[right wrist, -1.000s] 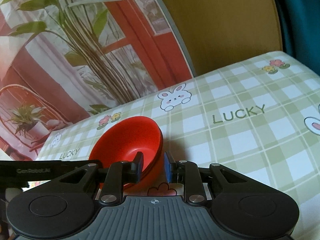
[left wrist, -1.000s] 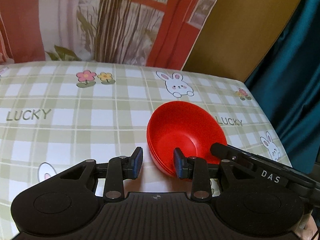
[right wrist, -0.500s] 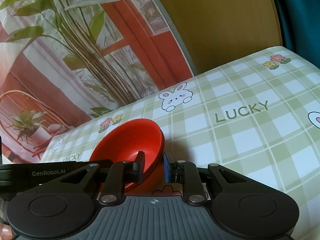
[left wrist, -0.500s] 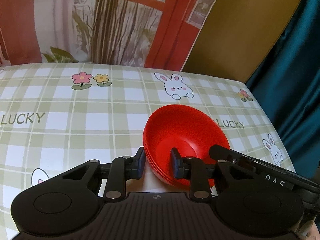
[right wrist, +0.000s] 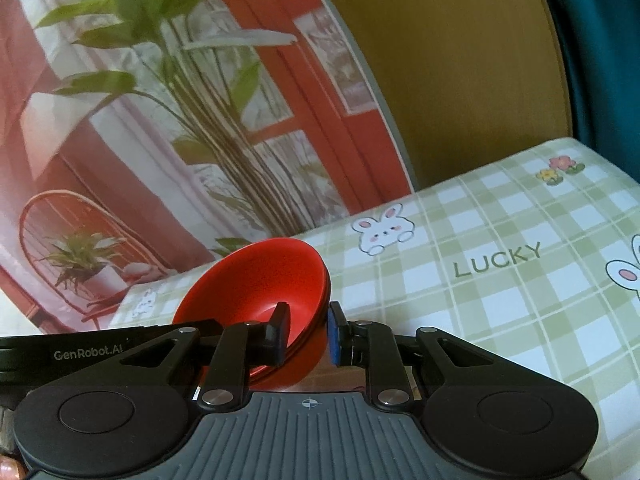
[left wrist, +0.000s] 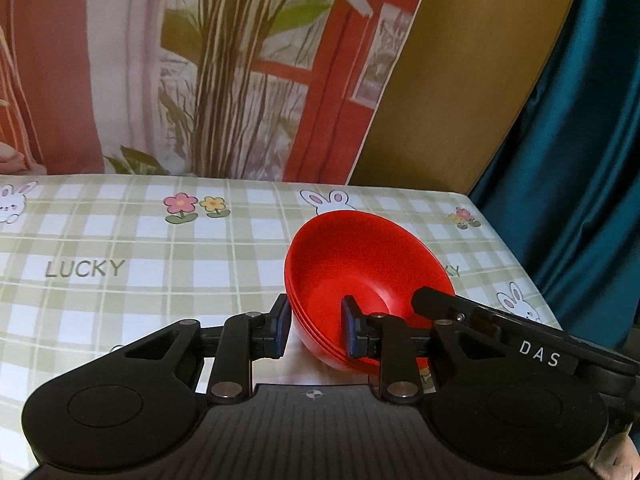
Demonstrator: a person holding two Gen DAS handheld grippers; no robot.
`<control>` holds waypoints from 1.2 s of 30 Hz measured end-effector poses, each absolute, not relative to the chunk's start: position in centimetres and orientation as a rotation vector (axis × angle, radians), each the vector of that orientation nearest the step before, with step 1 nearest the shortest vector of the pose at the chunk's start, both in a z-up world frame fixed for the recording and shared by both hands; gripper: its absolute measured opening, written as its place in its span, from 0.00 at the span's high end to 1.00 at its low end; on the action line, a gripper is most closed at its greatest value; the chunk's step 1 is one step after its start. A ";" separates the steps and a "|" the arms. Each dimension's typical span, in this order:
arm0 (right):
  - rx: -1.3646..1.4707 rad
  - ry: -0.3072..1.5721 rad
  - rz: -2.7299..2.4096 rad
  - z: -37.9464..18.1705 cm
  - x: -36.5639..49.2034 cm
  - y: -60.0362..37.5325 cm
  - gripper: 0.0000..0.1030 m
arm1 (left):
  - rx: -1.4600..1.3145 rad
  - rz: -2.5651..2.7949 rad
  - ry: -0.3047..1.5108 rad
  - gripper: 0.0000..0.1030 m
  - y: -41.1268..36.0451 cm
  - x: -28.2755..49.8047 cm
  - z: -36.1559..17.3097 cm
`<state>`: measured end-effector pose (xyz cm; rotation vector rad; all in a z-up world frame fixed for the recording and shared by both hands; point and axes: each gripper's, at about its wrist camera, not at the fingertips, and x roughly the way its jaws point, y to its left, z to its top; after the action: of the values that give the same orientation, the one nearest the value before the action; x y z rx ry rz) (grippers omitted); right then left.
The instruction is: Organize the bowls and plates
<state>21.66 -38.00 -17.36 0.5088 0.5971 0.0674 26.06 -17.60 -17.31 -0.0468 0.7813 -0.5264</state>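
Green-and-white checked cloth w/ bunnies, flowers and "LUCKY" print covered the table; behind it hung a printed backdrop of red window frames and a plant, w/ a brown panel and teal curtain off to the right.

The stack of red bowls sat nested, rims layered, and was tilted, toward the right half of the table, just near of a bunny print. It looked raised off the cloth in my right wrist view, though I couldn't tell for sure.

My left claw straddled the stack's near-left wall: one pad outside, the other pad inside the top bowl. Jaws were closed around the wall, gripping it as far as I could see, tho outer pad contact wasn't clear.

My right claw had the stack by its right wall, one pad inside, the blue pad outside, pinching the rim. The right claw's body, marked "DAS", showed at the right of my left view, reaching the bowls' right edge; my left one crossed the left of the right view.
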 end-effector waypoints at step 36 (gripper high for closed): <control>0.372 0.662 0.154 -16.0 16.3 -29.7 0.81 | -0.073 -0.491 0.761 0.72 -10.0 17.9 -16.6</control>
<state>16.33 -29.74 -15.99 0.3716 0.6618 0.1539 17.91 -9.97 -16.57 -0.0732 0.7609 -0.4907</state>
